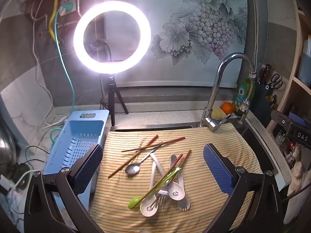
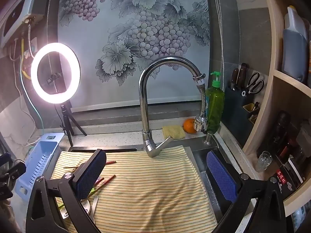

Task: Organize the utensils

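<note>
Utensils, mixed heap, on a striped cloth (image 1: 223,136) laid over the sink beside the worktop.

Contents: metal spoon (image 1: 134,168); metal fork (image 1: 162,193); two white spoons, the nearer one (image 1: 149,205) and another (image 1: 176,191), each with a round mark in the bowl; grey spork (image 1: 183,204); green spoon (image 1: 136,201); several red-brown chopsticks (image 1: 153,145), crossed over one another and over the spoon handles.

Destination, presumed: blue slotted basket (image 1: 77,143), just left of the cloth, with nothing seen in it.

Left gripper (image 1: 153,171): spread wide, nothing between the pads, poised above the heap. Right gripper (image 2: 155,176): likewise spread and bare, over plain cloth, with the heap at its left edge.

Risks, judged: the pieces interlock, so lifting one chopstick or handle may drag or flip its neighbours. Thin chopsticks lying flat on soft cloth may slip from the pads, or the cloth may be pinched and pulled with them. A loose piece could roll off the cloth edge into the open sink strip on the right. Faucet (image 2: 147,104) stands close to the far edge and may obstruct a high carry.

Writing: "DAS" on a dark box (image 1: 302,136) at right; Chinese characters on a red label (image 2: 281,175), not legible.
</note>
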A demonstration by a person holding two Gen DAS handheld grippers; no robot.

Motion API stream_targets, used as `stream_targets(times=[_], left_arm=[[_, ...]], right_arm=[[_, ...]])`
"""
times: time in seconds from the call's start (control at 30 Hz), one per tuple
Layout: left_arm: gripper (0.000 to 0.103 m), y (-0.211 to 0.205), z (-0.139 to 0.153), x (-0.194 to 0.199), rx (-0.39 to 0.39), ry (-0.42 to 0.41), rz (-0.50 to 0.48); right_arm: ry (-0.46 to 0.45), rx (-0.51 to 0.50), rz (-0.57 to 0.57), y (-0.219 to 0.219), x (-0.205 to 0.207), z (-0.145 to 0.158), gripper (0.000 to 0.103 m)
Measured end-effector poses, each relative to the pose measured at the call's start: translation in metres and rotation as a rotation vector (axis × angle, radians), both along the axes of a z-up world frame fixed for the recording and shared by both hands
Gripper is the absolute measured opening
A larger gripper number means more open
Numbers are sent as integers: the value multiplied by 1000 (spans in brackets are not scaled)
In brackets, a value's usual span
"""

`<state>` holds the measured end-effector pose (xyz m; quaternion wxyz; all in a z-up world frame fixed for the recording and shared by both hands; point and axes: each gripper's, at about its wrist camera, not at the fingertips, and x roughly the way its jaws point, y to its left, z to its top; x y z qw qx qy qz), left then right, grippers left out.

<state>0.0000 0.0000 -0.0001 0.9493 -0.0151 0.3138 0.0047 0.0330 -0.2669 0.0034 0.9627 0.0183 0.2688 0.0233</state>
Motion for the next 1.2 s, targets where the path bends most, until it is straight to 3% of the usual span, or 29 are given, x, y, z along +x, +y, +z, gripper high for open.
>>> stream_targets(times=[1.2], left_arm=[[103, -5, 0, -2, -6, -25, -2]], right_arm=[[9, -3, 4, 1, 2, -3, 102]])
